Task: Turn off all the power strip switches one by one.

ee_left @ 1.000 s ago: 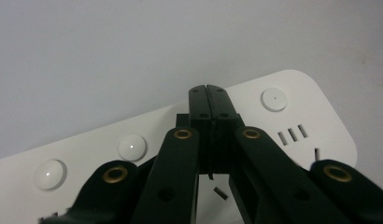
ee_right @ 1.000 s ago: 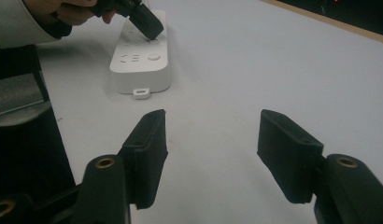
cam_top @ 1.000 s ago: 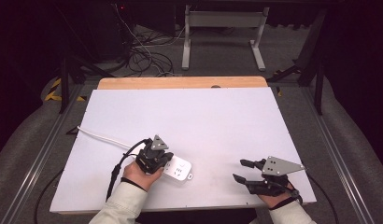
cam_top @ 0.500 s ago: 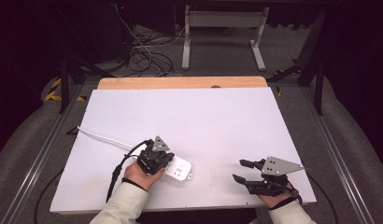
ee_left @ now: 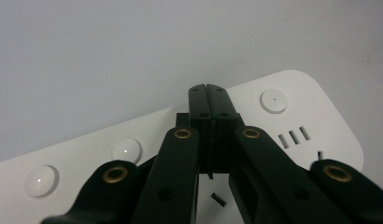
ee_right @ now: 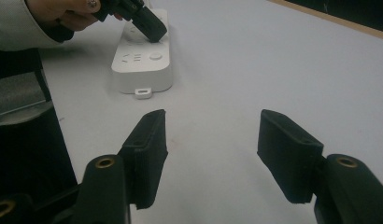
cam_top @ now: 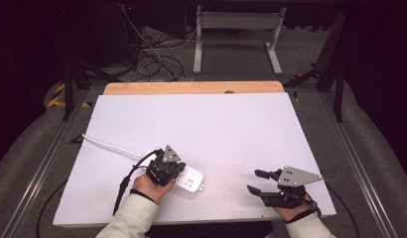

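The left hand-held gripper [ee_left: 209, 93], jaws together, presses on the power strip [cam_top: 190, 178]; the right hand-held gripper [ee_right: 210, 140] waits with jaws apart, pressing apparently unfinished.

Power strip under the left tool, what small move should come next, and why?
Probably press the left tool straight down. Its jaws are shut and its tip sits on top of the white power strip, between two round buttons, as if poking it. The right tool waits open, apart from the strip.
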`<move>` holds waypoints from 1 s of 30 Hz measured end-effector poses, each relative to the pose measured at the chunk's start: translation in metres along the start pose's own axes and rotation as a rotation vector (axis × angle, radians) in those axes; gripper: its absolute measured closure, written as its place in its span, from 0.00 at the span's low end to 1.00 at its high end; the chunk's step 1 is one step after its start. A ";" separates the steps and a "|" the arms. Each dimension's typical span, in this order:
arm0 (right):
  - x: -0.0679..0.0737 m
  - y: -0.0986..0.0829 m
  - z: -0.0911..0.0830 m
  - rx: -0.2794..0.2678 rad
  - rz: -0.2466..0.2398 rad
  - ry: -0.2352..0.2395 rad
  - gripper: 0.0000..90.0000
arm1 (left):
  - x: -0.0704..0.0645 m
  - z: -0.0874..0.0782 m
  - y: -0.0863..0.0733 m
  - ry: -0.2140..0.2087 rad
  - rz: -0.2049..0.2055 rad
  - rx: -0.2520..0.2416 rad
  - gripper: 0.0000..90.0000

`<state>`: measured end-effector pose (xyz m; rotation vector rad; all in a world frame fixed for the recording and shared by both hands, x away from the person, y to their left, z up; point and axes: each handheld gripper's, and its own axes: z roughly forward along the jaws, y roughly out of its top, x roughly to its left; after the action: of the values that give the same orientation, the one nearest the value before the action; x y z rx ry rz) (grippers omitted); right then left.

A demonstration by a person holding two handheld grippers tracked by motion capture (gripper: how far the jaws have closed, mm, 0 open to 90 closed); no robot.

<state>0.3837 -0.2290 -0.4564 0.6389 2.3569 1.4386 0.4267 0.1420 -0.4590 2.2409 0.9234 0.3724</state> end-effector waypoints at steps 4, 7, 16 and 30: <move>0.000 0.000 0.000 -0.002 0.000 0.004 0.47 | -0.001 0.000 -0.001 0.011 0.012 -0.002 1.00; 0.000 0.000 0.000 -0.001 0.000 0.004 0.47 | -0.001 0.000 -0.001 0.005 0.007 -0.004 1.00; 0.001 0.000 0.001 0.002 -0.004 0.006 0.47 | -0.002 0.001 -0.003 0.013 -0.003 -0.008 1.00; 0.001 0.000 0.003 0.006 -0.008 0.007 0.47 | -0.005 -0.023 0.011 0.013 -0.010 -0.093 1.00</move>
<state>0.3845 -0.2262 -0.4577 0.6264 2.3679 1.4332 0.4180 0.1437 -0.4347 2.1506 0.9056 0.4180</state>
